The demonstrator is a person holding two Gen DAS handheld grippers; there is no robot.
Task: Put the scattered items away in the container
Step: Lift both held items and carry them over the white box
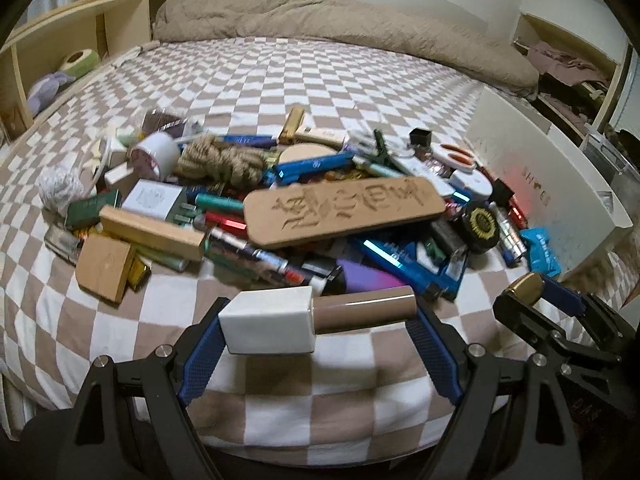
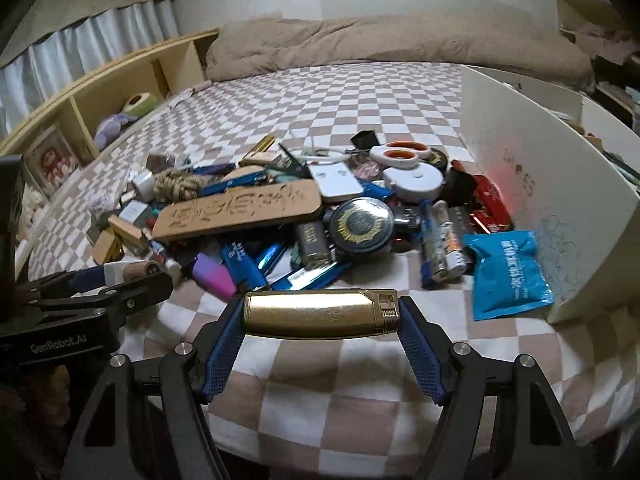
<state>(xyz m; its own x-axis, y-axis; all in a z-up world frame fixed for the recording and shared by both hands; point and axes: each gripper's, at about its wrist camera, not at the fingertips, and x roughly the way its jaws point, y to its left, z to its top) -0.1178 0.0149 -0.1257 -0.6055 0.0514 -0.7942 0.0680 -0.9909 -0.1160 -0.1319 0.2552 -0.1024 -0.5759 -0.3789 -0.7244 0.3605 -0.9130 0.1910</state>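
My left gripper [image 1: 318,322] is shut on a white-and-brown tube [image 1: 316,318], held crosswise above the checkered bedsheet [image 1: 280,80]; the tube [image 2: 128,271] also shows at the left of the right wrist view. My right gripper [image 2: 322,314] is shut on a gold lighter [image 2: 320,312], gripped end to end; the lighter [image 1: 526,286] peeks in at the right of the left wrist view. Beyond both lies a heap of small items with a carved wooden plaque [image 1: 344,210] [image 2: 236,210] on top. The white container [image 2: 520,200] [image 1: 548,168] stands to the right of the heap.
The heap holds a rope coil [image 1: 224,160], a blue packet [image 2: 508,272], a round black tin [image 2: 362,224], scissors [image 2: 400,154], lighters and pens. A beige duvet [image 1: 340,24] lies at the back. A wooden shelf [image 1: 60,48] borders the bed's left.
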